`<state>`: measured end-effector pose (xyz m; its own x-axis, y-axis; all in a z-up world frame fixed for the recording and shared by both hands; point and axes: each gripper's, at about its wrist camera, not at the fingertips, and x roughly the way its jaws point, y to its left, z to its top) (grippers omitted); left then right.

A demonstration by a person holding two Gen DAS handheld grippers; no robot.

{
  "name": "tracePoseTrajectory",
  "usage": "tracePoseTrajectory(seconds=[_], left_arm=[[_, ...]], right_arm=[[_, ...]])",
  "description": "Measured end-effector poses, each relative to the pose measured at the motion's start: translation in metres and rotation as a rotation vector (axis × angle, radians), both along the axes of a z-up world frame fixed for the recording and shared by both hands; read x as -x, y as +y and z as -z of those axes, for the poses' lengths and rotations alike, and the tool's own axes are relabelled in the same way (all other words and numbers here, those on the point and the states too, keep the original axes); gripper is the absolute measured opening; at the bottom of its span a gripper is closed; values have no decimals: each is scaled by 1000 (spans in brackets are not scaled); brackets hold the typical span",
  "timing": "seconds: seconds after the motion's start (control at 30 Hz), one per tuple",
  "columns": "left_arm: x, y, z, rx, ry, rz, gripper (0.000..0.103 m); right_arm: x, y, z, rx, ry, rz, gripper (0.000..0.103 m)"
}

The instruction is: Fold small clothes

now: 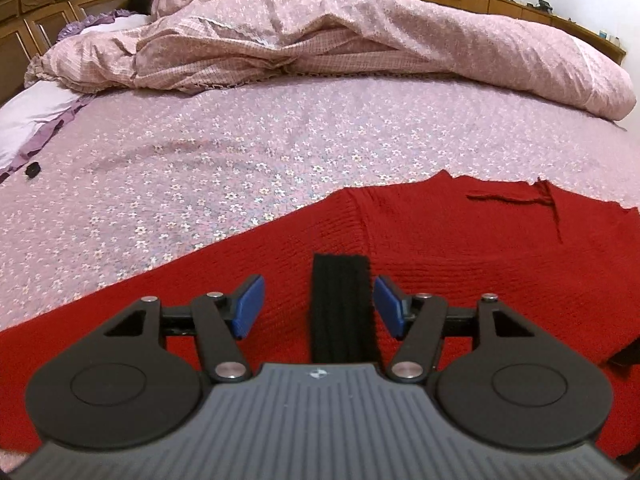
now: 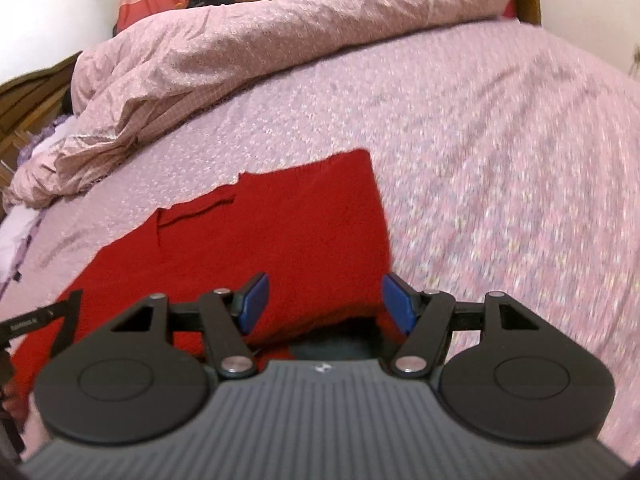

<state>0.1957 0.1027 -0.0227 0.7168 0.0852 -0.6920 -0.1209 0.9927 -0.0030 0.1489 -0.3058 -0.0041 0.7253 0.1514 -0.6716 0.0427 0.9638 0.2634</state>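
Note:
A red knitted garment (image 1: 420, 248) lies flat on the flowered bedsheet (image 1: 200, 160). A black ribbed band (image 1: 340, 304) on it runs up between the fingers of my left gripper (image 1: 320, 304), which is open just above the cloth and holds nothing. In the right wrist view the same red garment (image 2: 288, 220) lies ahead, its right edge folded straight. My right gripper (image 2: 324, 304) is open over the garment's near right corner, with a dark patch below it. This view is blurred.
A crumpled pink quilt (image 1: 360, 32) is heaped across the far side of the bed, also in the right wrist view (image 2: 240, 40). A white pillow (image 1: 28, 120) and a small black object (image 1: 33, 169) lie at the left. Wooden headboard and cabinets stand behind.

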Motion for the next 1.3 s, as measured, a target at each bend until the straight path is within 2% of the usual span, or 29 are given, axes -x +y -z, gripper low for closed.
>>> tracePoseTrajectory(seconds=[0.17, 0.47, 0.57, 0.7, 0.8, 0.87, 0.93, 1.0, 1.2, 1.23, 1.3], left_arm=[[-12, 2, 11, 14, 9, 13, 66], [-27, -7, 25, 36, 18, 71, 66], [-27, -13, 25, 33, 19, 95, 61], [-23, -25, 26, -15, -3, 140, 42], [-20, -32, 26, -53, -17, 143, 37], [-21, -33, 26, -56, -23, 143, 34], [-21, -33, 25, -48, -28, 135, 24], [-21, -32, 21, -30, -43, 130, 19], [-21, -32, -1, -10, -120, 121, 17], [-21, -33, -6, -13, -136, 120, 17], [-23, -33, -16, -19, -171, 115, 17]], right_arm=[[-17, -3, 5, 43, 19, -3, 66], [-41, -5, 14, 62, 19, -6, 66], [-47, -7, 14, 65, 17, 1, 66], [-54, -7, 16, 69, 19, 2, 66], [-57, -7, 18, 74, 17, 0, 66], [-60, -8, 20, 79, 6, 5, 66], [-64, -10, 22, 83, -6, 13, 66], [-70, -11, 24, 85, -17, 14, 66], [-89, -20, 33, 21, -28, 7, 66], [-91, -21, 34, 1, -34, 0, 64], [-91, -23, 35, -19, -66, -7, 26]])
